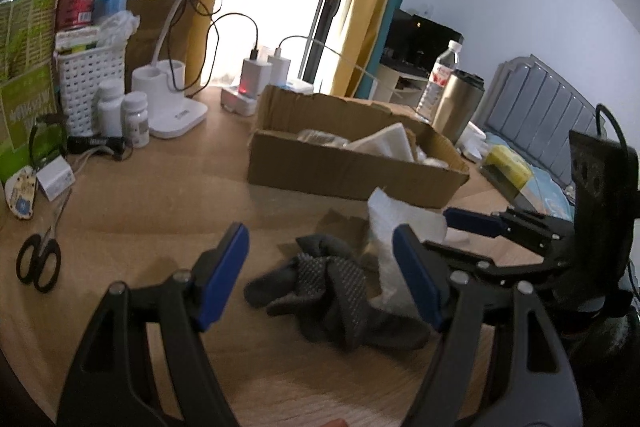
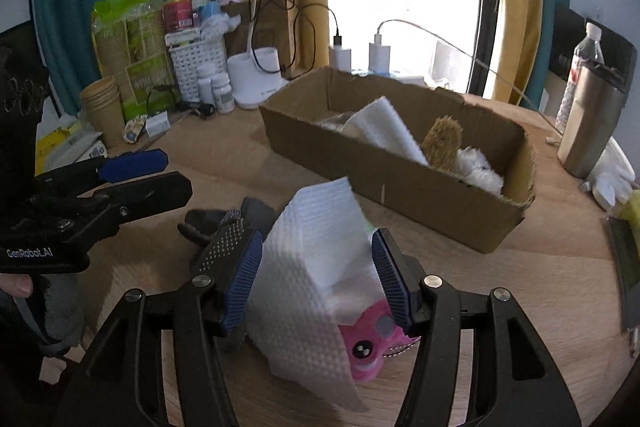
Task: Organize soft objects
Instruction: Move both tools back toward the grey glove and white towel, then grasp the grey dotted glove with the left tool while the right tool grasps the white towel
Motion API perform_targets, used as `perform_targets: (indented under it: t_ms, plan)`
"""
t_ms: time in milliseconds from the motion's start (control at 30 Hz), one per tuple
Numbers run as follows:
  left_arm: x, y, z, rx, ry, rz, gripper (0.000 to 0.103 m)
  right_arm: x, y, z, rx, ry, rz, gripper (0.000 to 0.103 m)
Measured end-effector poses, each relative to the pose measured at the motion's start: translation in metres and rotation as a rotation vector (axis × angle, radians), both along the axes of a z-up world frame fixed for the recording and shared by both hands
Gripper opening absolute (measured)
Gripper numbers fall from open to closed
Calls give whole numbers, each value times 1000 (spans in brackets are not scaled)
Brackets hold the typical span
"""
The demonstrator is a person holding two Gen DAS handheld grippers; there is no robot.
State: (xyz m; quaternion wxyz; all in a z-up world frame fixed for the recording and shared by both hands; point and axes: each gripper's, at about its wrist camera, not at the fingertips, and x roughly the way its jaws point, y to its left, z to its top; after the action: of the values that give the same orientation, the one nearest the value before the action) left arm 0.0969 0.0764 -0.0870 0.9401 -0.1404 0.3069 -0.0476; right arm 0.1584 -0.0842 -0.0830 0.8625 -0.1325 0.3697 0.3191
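A crumpled grey dotted glove lies on the wooden table, below and between the wide-open fingers of my left gripper, untouched. A white textured cloth stands draped over a pink plush toy between the jaws of my right gripper, which are spread around it without squeezing. In the right wrist view the glove lies left of the cloth. The cloth and right gripper show right of the glove in the left wrist view. The left gripper enters from the left.
An open cardboard box behind the pile holds a white foam piece, a brown plush and a white plush. Scissors, pill bottles, a lamp base, chargers and a steel tumbler ring the table.
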Motion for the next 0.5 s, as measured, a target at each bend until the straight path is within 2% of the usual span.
perform_targets:
  t_ms: [233,267,333,367,500]
  plan:
    - [-1,-1,-10,-6,26,-1,76,1,6,-18,-53,28,3,60]
    - [0,-2,-11,-6,31,-2,76,1,6,-20,-57,28,5,58]
    - [1,-4,-14,-2,47,-8,76,0,5,-22,-62,27,13,42]
    - [2,-5,-16,1,53,-11,76,0,4,-23,-70,25,13,31]
    - [9,-12,-23,18,87,-29,76,-3,-1,-24,-64,12,28,12]
